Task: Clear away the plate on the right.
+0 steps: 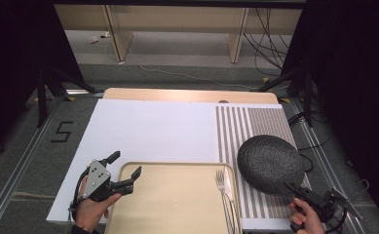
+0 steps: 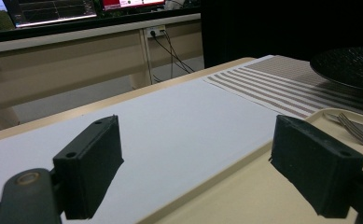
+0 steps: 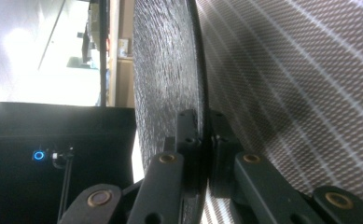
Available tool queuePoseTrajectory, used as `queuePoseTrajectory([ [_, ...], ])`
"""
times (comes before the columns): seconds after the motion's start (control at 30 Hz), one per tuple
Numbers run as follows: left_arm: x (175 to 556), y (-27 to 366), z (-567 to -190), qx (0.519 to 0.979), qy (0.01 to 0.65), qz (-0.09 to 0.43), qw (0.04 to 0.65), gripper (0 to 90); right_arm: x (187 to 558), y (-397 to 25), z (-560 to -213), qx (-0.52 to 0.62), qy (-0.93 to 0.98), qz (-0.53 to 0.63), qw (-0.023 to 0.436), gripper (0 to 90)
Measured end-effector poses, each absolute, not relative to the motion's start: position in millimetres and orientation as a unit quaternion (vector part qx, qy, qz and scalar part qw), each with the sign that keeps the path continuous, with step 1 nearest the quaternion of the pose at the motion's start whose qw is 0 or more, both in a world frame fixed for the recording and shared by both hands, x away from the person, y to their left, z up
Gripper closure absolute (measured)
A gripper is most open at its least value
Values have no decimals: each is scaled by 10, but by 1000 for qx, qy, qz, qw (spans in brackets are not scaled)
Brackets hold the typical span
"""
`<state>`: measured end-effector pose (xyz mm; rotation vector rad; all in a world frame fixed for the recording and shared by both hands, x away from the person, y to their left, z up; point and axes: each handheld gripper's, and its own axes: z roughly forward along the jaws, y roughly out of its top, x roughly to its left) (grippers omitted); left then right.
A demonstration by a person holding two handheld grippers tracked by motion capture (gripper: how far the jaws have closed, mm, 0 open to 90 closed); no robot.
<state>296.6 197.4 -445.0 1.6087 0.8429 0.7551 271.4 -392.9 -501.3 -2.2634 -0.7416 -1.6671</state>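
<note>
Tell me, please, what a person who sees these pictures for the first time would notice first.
The eye goes first to the round black textured plate over the striped brown-and-white placemat at the table's right, its near rim pinched by the right gripper. Next comes the wide beige plastic tray at the near edge, with a silver metal fork lying along its right side. The left gripper hangs open over the tray's left corner.
</note>
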Motion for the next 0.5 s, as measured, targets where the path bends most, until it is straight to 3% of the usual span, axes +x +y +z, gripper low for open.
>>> queuePoseTrajectory([
  [0.5, 2964, 1978, -4448, 680, 357, 320, 555, 161, 2675, -3727, -4879, -747, -283, -586, 133, 858],
])
